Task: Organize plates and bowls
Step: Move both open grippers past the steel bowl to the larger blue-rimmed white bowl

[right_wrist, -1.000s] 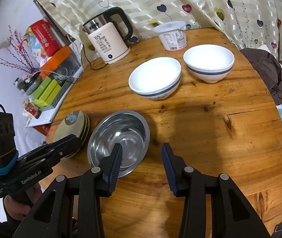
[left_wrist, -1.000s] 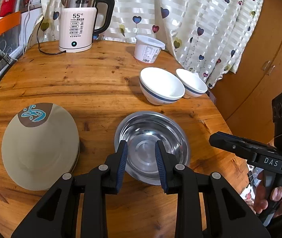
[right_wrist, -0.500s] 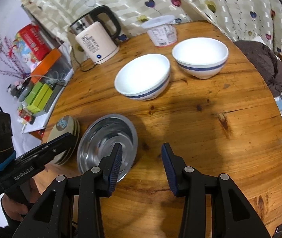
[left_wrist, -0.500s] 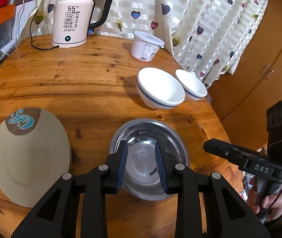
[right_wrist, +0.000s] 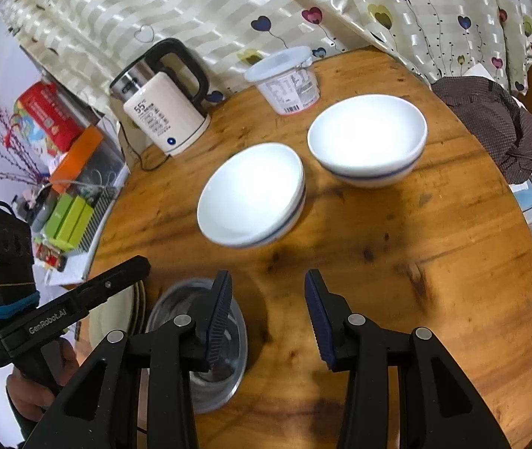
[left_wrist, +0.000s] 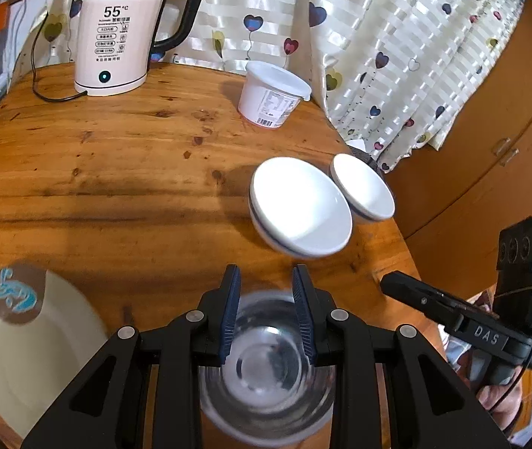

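A steel bowl [left_wrist: 266, 378] sits on the round wooden table [left_wrist: 116, 187], right under my left gripper [left_wrist: 266, 299], which is open and empty above its far rim. It also shows in the right wrist view [right_wrist: 228, 370]. A stack of beige plates [left_wrist: 30, 344] lies to its left. Two white bowls with a blue stripe stand further on: a larger one [left_wrist: 303, 209] and a smaller one [left_wrist: 363, 191]. My right gripper [right_wrist: 267, 299] is open and empty, above bare table right of the steel bowl and short of the white bowls [right_wrist: 251, 194] [right_wrist: 368, 142].
A kettle [left_wrist: 123, 30] with its cord and a white lidded tub [left_wrist: 271, 93] stand at the back by the curtain. Boxes and clutter [right_wrist: 67, 202] sit beyond the table's left edge. A dark cloth [right_wrist: 494, 123] lies off the right edge.
Both grippers have moved forward over the table towards the white bowls. The steel bowl now lies under the left fingers. Both stay open.
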